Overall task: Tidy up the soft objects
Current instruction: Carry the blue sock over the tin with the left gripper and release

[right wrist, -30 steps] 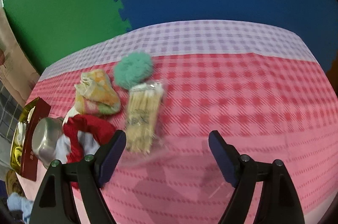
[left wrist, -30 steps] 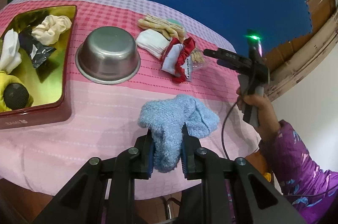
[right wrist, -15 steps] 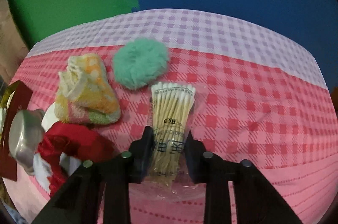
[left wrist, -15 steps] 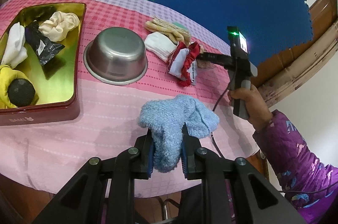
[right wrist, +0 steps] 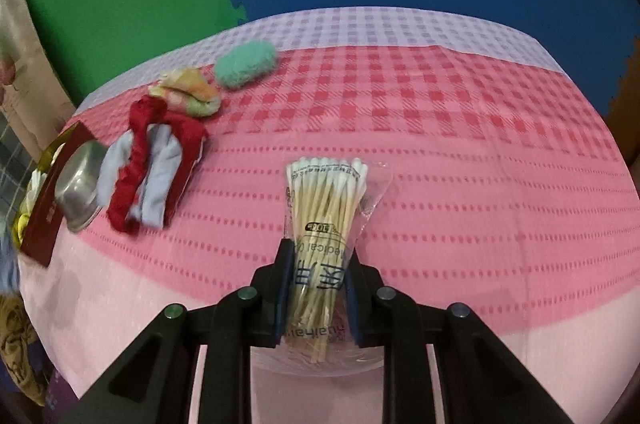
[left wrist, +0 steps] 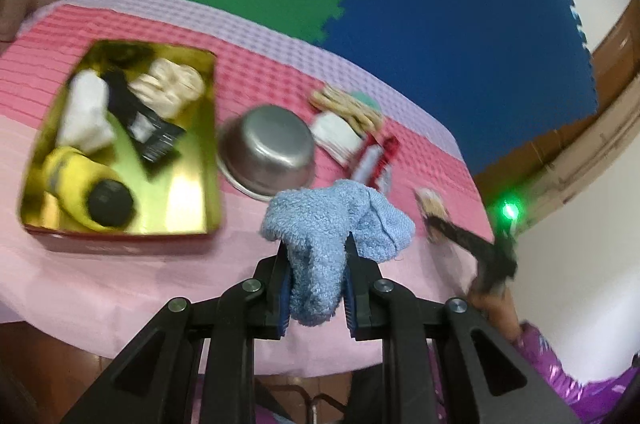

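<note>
In the left wrist view, we see our left gripper point(left wrist: 316, 280) clenched on a fluffy blue sock point(left wrist: 334, 224), held above the pink tablecloth point(left wrist: 120, 284) just right of the gold tin point(left wrist: 214, 152) that holds other soft items, with an upturned steel bowl point(left wrist: 266, 152) beyond. In the right wrist view, our right gripper point(right wrist: 318, 288) grips a clear bag of cotton swabs point(right wrist: 324, 220) over the cloth, while a red-and-white fabric bundle point(right wrist: 154, 168), a striped sock point(right wrist: 188, 94) and a green pom-pom point(right wrist: 246, 64) lie to its left.

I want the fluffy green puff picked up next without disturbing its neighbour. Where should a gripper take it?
Grip the green puff across its short width, coming from above or its open right side. It lies as an elongated oval, and the orange-and-yellow cloth sits close at its left end, apparently apart.
</note>
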Demonstrator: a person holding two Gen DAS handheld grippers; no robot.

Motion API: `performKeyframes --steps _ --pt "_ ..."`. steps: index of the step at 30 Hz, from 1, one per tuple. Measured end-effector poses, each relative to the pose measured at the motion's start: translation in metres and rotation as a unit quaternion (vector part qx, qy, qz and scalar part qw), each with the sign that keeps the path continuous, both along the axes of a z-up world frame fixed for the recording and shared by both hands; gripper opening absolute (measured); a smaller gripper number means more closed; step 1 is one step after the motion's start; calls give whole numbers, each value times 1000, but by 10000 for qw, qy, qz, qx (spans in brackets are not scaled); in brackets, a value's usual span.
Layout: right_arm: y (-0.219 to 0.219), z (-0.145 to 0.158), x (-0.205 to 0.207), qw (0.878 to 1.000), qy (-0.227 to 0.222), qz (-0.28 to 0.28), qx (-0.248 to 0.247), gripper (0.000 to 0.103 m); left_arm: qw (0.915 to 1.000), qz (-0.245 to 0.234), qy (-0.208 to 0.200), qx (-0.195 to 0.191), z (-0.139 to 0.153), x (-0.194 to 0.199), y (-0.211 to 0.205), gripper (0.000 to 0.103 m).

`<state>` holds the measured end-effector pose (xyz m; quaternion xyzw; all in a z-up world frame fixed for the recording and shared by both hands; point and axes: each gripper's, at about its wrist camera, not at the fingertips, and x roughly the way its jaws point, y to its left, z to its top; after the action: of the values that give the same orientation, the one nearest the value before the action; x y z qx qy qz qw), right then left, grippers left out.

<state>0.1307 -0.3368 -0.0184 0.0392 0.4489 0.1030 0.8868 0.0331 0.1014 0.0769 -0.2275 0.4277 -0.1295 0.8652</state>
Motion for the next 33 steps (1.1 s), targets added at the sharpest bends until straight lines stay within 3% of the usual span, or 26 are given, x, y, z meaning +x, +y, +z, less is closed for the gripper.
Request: performKeyframes --steps 11,17,33 --pt "2 -3 -2 9998 -188 -28 -28 23 9949 876 -44 501 11 32 77 18" --pt "2 -2 -6 9996 -258 8 -95 23 9884 1321 4 749 -1 69 110 18" --pt "3 -2 -5 9995 -287 58 -128 24 9754 1755 296 1300 -37 141 144 21"
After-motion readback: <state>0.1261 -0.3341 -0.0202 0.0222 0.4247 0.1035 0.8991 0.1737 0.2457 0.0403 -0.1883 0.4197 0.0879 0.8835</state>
